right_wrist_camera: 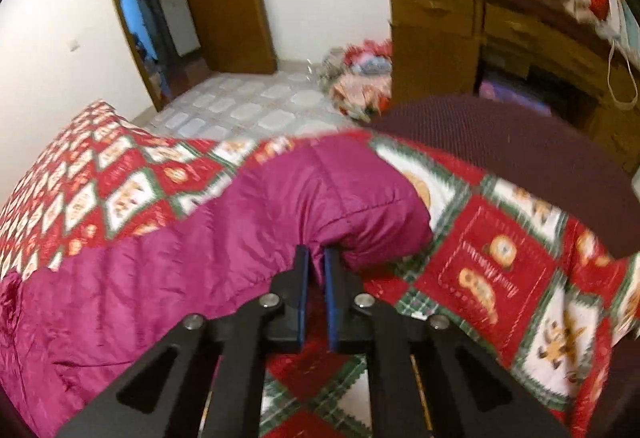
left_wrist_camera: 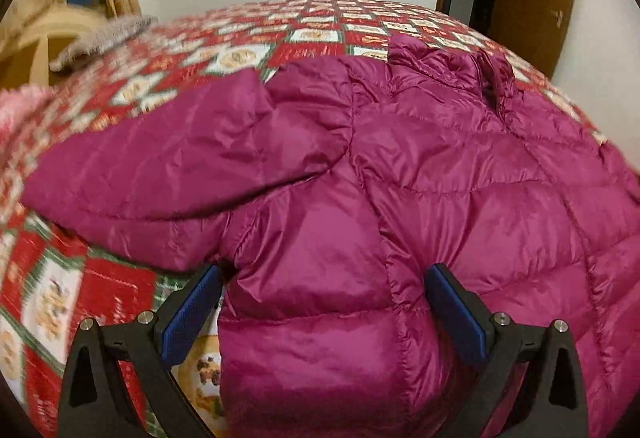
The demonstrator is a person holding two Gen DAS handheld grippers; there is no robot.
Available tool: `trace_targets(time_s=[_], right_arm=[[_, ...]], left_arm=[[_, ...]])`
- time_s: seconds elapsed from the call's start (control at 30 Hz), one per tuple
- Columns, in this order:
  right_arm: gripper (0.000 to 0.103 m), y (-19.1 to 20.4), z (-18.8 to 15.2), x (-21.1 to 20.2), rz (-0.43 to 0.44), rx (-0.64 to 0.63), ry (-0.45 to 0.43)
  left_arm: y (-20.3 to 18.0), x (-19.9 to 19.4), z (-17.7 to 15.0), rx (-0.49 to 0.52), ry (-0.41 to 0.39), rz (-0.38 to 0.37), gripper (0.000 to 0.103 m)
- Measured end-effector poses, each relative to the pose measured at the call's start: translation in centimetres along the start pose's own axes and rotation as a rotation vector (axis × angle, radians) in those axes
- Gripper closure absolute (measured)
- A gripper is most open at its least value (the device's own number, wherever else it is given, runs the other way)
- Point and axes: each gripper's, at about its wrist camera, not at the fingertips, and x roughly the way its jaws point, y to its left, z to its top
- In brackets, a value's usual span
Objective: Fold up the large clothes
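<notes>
My left gripper stands wide, its 2 blue pads either side of the hem of the magenta puffer jacket, not pressing it. The jacket lies spread on the red patchwork bedspread, one sleeve reaching toward 9 o'clock, collar at 1 o'clock. My right gripper is clenched on a fold of the jacket's edge, just at 6 o'clock of the other sleeve's cuff. A wooden dresser stands at 1 o'clock.

Right tool seemingly pinches magenta jacket on quilt.
</notes>
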Motion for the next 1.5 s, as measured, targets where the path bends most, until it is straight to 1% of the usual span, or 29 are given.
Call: trace_targets(time_s=[0.07,0.2,0.33,0.43,0.47,0.5,0.57,0.6,0.63,0.67,0.7,0.77,0.8,0.87,1.0,1.03,1.07,1.1,1.17,1.2,1.23,1.27,1.3,1.33,1.37,1.4,1.43,1.47,1.5], right_arm=[[0.094,1.8,0.4,-2.4,0.025,-0.063,-0.055],[0.095,5.9,0.5,-7.0,0.11,-0.164,-0.129],[0.095,11.9,-0.8,-12.1,0.241,-0.285,-0.179],[0.095,15.4,-2.3,-14.3,0.313,-0.355,-0.183],[0.095,16.5,-2.7,-14.5,0.323,-0.357,-0.18],[0.095,17.0,-3.1,-14.6,0.32,-0.341,-0.182],[0.091,17.2,-3.6,-14.0,0.311,-0.331,-0.175],[0.076,17.1,-3.8,-13.4,0.302,-0.329,-0.158],[0.038,16.7,-3.8,-12.6,0.288,-0.318,-0.133],[0.016,16.1,-3.7,-12.1,0.283,-0.3,-0.12],[0.001,15.1,-3.7,-12.1,0.27,-0.271,-0.128],[0.0,12.6,-3.2,-11.4,0.2,-0.225,-0.173],[0.0,11.3,-2.7,-10.5,0.154,-0.214,-0.182],[0.0,8.2,-1.5,-8.2,0.076,-0.17,-0.16],[0.0,0.7,0.3,-2.3,-0.061,0.003,-0.09],[0.0,-1.1,0.7,-1.0,-0.079,0.049,-0.071],[0.0,-2.9,0.9,0.6,-0.096,0.108,-0.034],[0.0,-4.0,1.0,1.6,-0.096,0.147,-0.009],[0.0,-5.6,1.0,3.6,-0.06,0.215,0.054],[0.006,-5.8,0.9,4.7,-0.027,0.231,0.081],[0.022,-5.6,0.9,5.0,0.0,0.231,0.093],[0.032,-5.3,0.7,5.7,0.028,0.218,0.116],[0.044,-5.0,0.6,5.9,0.033,0.205,0.119],[0.051,-4.7,0.5,5.8,0.025,0.193,0.103],[0.058,-4.3,0.5,5.6,0.035,0.179,0.098],[0.067,-3.7,0.6,5.4,0.025,0.157,0.097],[0.082,-3.3,0.7,4.9,0.037,0.14,0.093],[0.086,-2.8,0.8,4.4,0.049,0.125,0.089],[0.087,-2.3,1.0,3.7,0.054,0.111,0.076]], left_arm=[[0.1,-0.1,-0.1,-0.01,-0.005,-0.011,0.001],[-0.3,-0.3,-0.3,0.0,-0.007,0.007,0.001],[0.2,-1.4,-0.9,-0.015,-0.019,0.015,0.001],[0.5,-2.4,-1.8,-0.013,-0.036,0.005,0.001],[0.6,-2.6,-2.1,-0.012,-0.041,0.005,0.001],[0.8,-2.6,-2.3,-0.018,-0.04,0.001,0.001],[1.2,-2.3,-2.3,-0.041,-0.034,-0.015,0.001],[1.3,-2.3,-2.4,-0.045,-0.037,-0.017,0.001],[1.3,-2.3,-2.4,-0.045,-0.038,-0.017,0.001],[1.2,-2.3,-2.4,-0.041,-0.039,-0.013,0.001],[1.1,-2.2,-2.4,-0.036,-0.038,-0.006,0.001],[1.0,-2.1,-2.4,-0.027,-0.034,0.004,0.001],[0.9,-2.0,-2.4,-0.025,-0.033,0.007,0.001],[0.9,-2.0,-2.4,-0.024,-0.031,0.007,0.001],[0.9,-1.8,-2.4,-0.024,-0.025,0.006,0.001],[0.9,-1.7,-2.4,-0.022,-0.024,0.008,0.001],[0.8,-1.7,-2.3,-0.018,-0.022,0.014,0.001],[0.7,-1.6,-2.3,-0.015,-0.021,0.017,0.001],[0.6,-1.6,-2.3,-0.011,-0.019,0.023,0.001],[0.6,-1.5,-2.3,-0.01,-0.018,0.025,0.001],[0.6,-1.5,-2.3,-0.01,-0.017,0.026,0.001],[0.6,-1.5,-2.3,-0.009,-0.017,0.026,0.001],[0.6,-1.5,-2.3,-0.01,-0.018,0.025,0.001],[0.6,-1.5,-2.3,-0.01,-0.018,0.024,0.001],[0.6,-1.5,-2.3,-0.01,-0.018,0.024,0.001],[0.6,-1.5,-2.3,-0.011,-0.018,0.024,0.001],[0.6,-1.5,-2.3,-0.011,-0.018,0.024,0.001],[0.6,-1.5,-2.3,-0.011,-0.018,0.024,0.001],[0.6,-1.5,-2.3,-0.012,-0.018,0.023,0.001]])
